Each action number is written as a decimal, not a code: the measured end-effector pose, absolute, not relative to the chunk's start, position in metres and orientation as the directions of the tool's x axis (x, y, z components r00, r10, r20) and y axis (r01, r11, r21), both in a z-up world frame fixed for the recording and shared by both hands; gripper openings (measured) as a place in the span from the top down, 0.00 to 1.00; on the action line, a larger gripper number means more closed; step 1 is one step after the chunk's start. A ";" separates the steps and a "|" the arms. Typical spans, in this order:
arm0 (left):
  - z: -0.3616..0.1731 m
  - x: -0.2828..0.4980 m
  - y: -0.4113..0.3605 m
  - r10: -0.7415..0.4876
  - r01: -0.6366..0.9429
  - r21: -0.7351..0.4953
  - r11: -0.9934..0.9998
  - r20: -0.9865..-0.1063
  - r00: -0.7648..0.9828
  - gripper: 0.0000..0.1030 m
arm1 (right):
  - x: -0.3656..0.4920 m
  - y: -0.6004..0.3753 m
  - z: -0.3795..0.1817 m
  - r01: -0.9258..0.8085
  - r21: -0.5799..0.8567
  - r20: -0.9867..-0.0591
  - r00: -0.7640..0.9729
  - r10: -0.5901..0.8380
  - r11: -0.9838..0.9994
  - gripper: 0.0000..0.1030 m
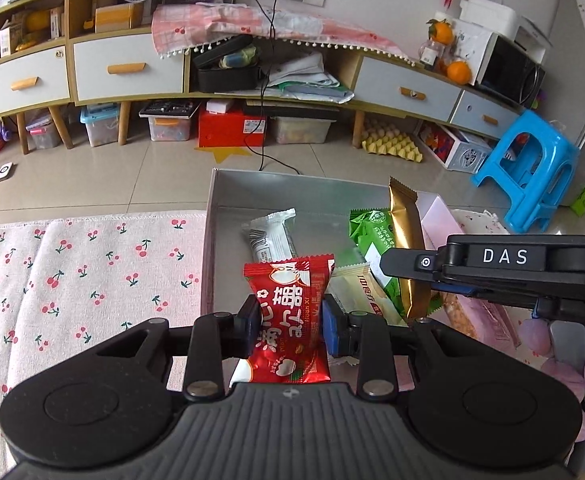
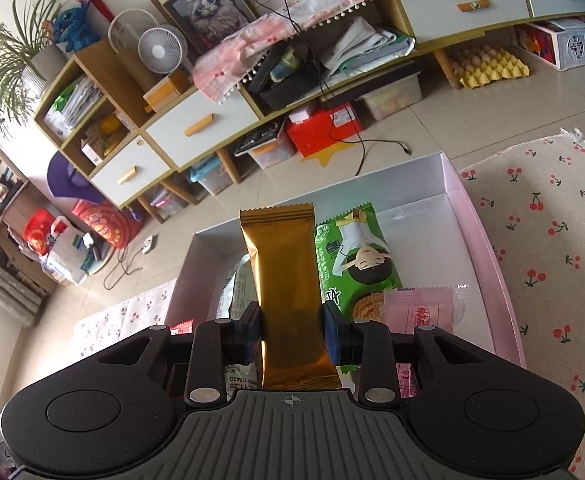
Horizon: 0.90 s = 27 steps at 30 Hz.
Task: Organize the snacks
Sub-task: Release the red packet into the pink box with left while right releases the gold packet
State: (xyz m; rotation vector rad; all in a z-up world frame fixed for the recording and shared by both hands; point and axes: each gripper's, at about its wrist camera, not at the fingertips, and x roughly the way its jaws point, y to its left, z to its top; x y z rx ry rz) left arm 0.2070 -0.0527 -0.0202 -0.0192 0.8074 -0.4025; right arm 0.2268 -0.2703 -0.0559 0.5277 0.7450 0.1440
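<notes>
My left gripper [image 1: 291, 326] is shut on a red snack packet [image 1: 288, 312], held at the near edge of the open box [image 1: 252, 186]. My right gripper [image 2: 292, 330] is shut on a gold snack packet [image 2: 282, 264], held upright over the box [image 2: 480, 232]; the gold packet also shows in the left wrist view [image 1: 406, 240] with the right gripper's body beside it. In the box lie a white packet [image 1: 270, 236], a green packet [image 2: 352, 256] and a pink packet [image 2: 420, 308]. A cream packet [image 1: 362, 290] lies behind the red one.
The box sits on a cherry-print cloth [image 1: 72, 272]. Beyond the table edge is tiled floor, a long cabinet [image 1: 128, 68] with drawers, storage bins beneath, a blue stool [image 1: 532, 168] at the right and a yellow egg tray [image 1: 392, 146].
</notes>
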 end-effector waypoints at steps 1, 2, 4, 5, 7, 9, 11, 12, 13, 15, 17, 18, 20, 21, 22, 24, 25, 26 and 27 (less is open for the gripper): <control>-0.021 0.208 -0.053 -0.356 0.341 -0.168 0.925 -0.699 0.620 0.72 | 0.227 -0.271 -0.057 0.059 0.509 -0.607 0.732 0.309 0.859 0.70; -0.021 0.209 -0.053 -0.355 0.339 -0.169 0.925 -0.701 0.619 0.71 | 0.227 -0.272 -0.058 0.057 0.513 -0.603 0.734 0.312 0.856 0.69; -0.023 0.210 -0.054 -0.354 0.332 -0.174 0.927 -0.701 0.619 0.71 | 0.228 -0.274 -0.059 0.049 0.520 -0.595 0.737 0.321 0.852 0.66; -0.022 0.212 -0.054 -0.352 0.330 -0.174 0.928 -0.698 0.623 0.69 | 0.228 -0.274 -0.058 0.048 0.522 -0.591 0.740 0.321 0.851 0.66; -0.022 0.209 -0.054 -0.347 0.323 -0.170 0.931 -0.689 0.636 0.62 | 0.228 -0.276 -0.057 0.045 0.529 -0.584 0.744 0.325 0.847 0.66; -0.022 0.207 -0.055 -0.350 0.326 -0.171 0.930 -0.685 0.639 0.53 | 0.228 -0.277 -0.057 0.052 0.532 -0.586 0.743 0.324 0.845 0.65; -0.021 0.206 -0.056 -0.350 0.330 -0.166 0.929 -0.685 0.639 0.48 | 0.227 -0.277 -0.056 0.052 0.536 -0.583 0.745 0.325 0.843 0.58; -0.020 0.205 -0.056 -0.351 0.334 -0.164 0.928 -0.685 0.639 0.45 | 0.227 -0.278 -0.056 0.054 0.534 -0.585 0.744 0.323 0.844 0.57; -0.020 0.205 -0.056 -0.351 0.337 -0.161 0.928 -0.685 0.639 0.42 | 0.227 -0.278 -0.055 0.057 0.530 -0.588 0.743 0.318 0.846 0.54; -0.018 0.202 -0.056 -0.348 0.339 -0.153 0.928 -0.682 0.643 0.33 | 0.224 -0.278 -0.052 0.060 0.524 -0.590 0.745 0.311 0.850 0.49; -0.016 0.200 -0.056 -0.348 0.344 -0.149 0.927 -0.681 0.644 0.30 | 0.221 -0.278 -0.048 0.058 0.520 -0.588 0.747 0.309 0.852 0.45; -0.015 0.198 -0.056 -0.350 0.346 -0.149 0.926 -0.682 0.642 0.28 | 0.220 -0.278 -0.045 0.058 0.519 -0.589 0.748 0.307 0.853 0.42; -0.012 0.196 -0.054 -0.355 0.348 -0.155 0.925 -0.682 0.639 0.26 | 0.215 -0.278 -0.040 0.056 0.515 -0.586 0.751 0.304 0.855 0.32; -0.011 0.194 -0.053 -0.355 0.348 -0.156 0.925 -0.682 0.639 0.24 | 0.213 -0.278 -0.036 0.053 0.509 -0.585 0.754 0.300 0.859 0.31; -0.009 0.193 -0.052 -0.355 0.346 -0.156 0.925 -0.681 0.640 0.22 | 0.210 -0.277 -0.032 0.050 0.499 -0.587 0.754 0.295 0.865 0.30; -0.005 0.189 -0.050 -0.356 0.345 -0.158 0.925 -0.679 0.642 0.17 | 0.205 -0.275 -0.025 0.050 0.474 -0.596 0.753 0.278 0.879 0.28; -0.003 0.187 -0.050 -0.358 0.344 -0.163 0.925 -0.678 0.642 0.17 | 0.202 -0.274 -0.021 0.053 0.463 -0.599 0.755 0.268 0.885 0.27; -0.002 0.184 -0.048 -0.361 0.344 -0.167 0.924 -0.677 0.642 0.15 | 0.199 -0.274 -0.018 0.056 0.454 -0.601 0.756 0.259 0.889 0.25; 0.000 0.182 -0.047 -0.363 0.343 -0.170 0.924 -0.676 0.641 0.13 | 0.195 -0.274 -0.015 0.057 0.449 -0.602 0.756 0.255 0.892 0.24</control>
